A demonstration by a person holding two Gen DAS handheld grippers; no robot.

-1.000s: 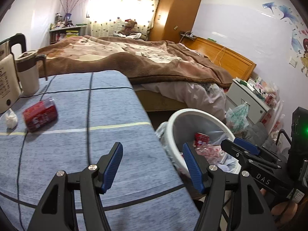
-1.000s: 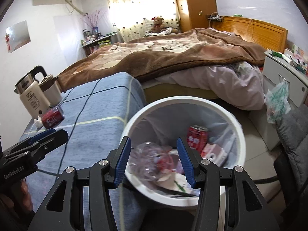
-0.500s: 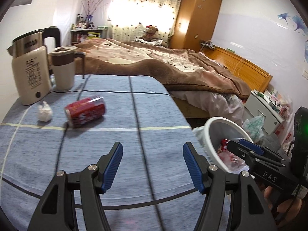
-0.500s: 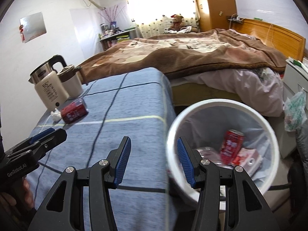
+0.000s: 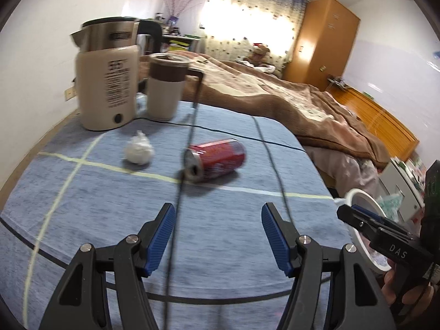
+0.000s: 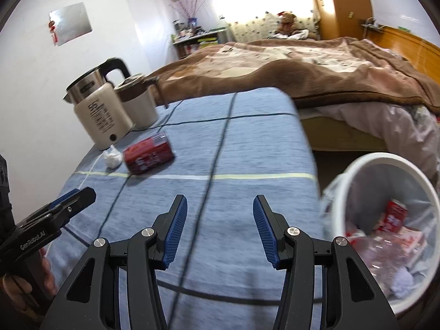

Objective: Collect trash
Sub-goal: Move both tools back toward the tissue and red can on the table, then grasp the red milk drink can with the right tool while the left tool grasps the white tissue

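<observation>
- Reaching over a desk [image 5: 82, 220] with a blue checked cover, two hand-held grippers face the trash left to collect: a red can [image 5: 217, 158] on its side and a white paper wad [image 5: 139, 150] just beside it.
- Left gripper [image 5: 217, 236]: jaws apart, nothing between them. The can lies ahead, almost in line with the gap, not yet within reach; the wad sits further left.
- Right gripper [image 6: 217, 229]: jaws also apart and empty. Can [image 6: 150, 155] and wad [image 6: 112, 158] lie ahead and to its left.
- The step in hand looks like the approach to the next pickup, likely the can.
- Next move calls for carrying the open jaws forward and down to straddle the can across its round body, then closing.
- The bin [image 6: 354, 170], beside the desk at right, already holds rubbish.
- A kettle [image 5: 106, 82] and mug [image 5: 166, 88] stand behind the trash.
</observation>
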